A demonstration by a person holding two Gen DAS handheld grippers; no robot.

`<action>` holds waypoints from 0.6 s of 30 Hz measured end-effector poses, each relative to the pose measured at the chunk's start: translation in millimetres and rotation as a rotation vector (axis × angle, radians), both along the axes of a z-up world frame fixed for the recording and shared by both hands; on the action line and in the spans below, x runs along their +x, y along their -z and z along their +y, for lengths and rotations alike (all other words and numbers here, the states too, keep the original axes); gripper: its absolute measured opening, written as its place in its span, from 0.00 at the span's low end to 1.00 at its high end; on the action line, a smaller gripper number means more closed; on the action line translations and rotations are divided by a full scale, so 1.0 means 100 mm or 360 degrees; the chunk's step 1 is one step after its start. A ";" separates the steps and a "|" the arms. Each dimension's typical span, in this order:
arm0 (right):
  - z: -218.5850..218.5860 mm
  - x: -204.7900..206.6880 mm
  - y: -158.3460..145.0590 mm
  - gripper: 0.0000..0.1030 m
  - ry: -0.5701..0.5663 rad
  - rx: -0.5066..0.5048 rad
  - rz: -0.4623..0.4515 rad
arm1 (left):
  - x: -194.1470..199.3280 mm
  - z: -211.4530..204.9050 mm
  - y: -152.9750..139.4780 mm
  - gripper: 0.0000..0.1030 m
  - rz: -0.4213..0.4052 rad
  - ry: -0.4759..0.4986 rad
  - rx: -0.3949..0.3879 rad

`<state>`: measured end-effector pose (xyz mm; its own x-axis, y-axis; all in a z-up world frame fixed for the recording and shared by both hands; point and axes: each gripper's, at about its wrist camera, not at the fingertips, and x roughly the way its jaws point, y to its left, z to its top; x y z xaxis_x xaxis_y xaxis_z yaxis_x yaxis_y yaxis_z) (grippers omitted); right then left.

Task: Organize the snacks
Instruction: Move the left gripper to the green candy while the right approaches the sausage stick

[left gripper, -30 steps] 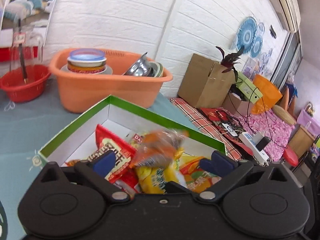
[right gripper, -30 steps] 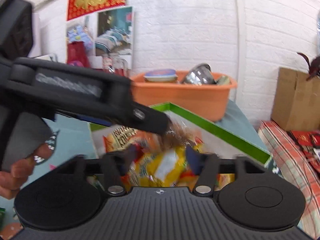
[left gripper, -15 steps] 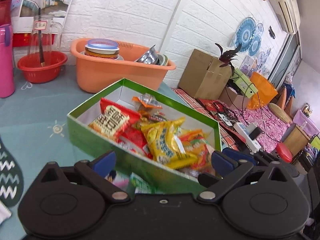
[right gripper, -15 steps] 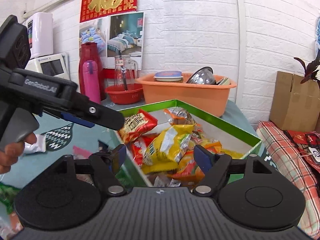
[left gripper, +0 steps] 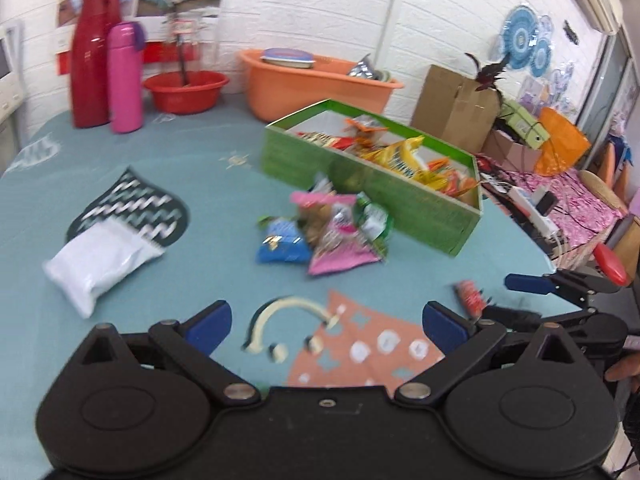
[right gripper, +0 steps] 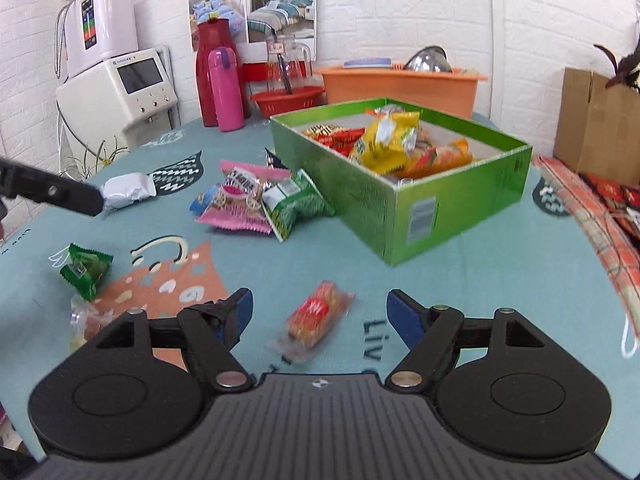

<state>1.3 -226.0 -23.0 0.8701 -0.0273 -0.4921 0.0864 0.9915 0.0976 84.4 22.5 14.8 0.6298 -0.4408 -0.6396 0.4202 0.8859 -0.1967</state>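
A green box (right gripper: 460,196) (left gripper: 420,208) on the teal table holds several snack packets. Loose packets lie heaped beside it: pink, green and blue ones (right gripper: 256,200) (left gripper: 332,232). A red wrapped snack (right gripper: 316,314) lies on the table between the fingers of my right gripper (right gripper: 319,314), which is open above it. A green packet (right gripper: 86,270) and a white packet (right gripper: 126,190) (left gripper: 100,258) lie further left. My left gripper (left gripper: 326,322) is open and holds nothing, over the orange patch of the tablecloth. The right gripper's fingers (left gripper: 560,282) show at the right edge of the left wrist view.
An orange tub (right gripper: 400,84) with dishes, a red basket (right gripper: 288,100), a red flask (right gripper: 208,76) and a pink bottle (right gripper: 226,90) stand at the table's back. A white appliance (right gripper: 116,92) stands at left, a cardboard box (right gripper: 596,128) at right.
Both grippers have pulled back from over the green box toward the near side of the table. The packet carried a second ago now lies in the box. Both stay open.
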 end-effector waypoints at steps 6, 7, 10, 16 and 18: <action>0.09 -0.05 0.08 1.00 0.0024 0.0042 -0.0007 | -0.17 0.19 0.22 1.00 0.0021 -0.0063 -0.0034; 0.11 -0.06 0.09 1.00 0.0032 0.0032 -0.0012 | -0.18 0.21 0.25 1.00 0.0024 -0.0067 -0.0038; 0.14 -0.09 0.13 1.00 0.0050 0.0019 -0.0032 | -0.20 0.22 0.33 1.00 0.0022 -0.0065 -0.0046; 0.14 -0.07 0.13 1.00 0.0095 -0.0004 -0.0018 | -0.15 0.26 0.43 1.00 0.0021 -0.0080 -0.0041; 0.13 -0.05 0.13 1.00 0.0117 -0.0013 -0.0015 | -0.14 0.27 0.47 1.00 0.0043 -0.0075 -0.0062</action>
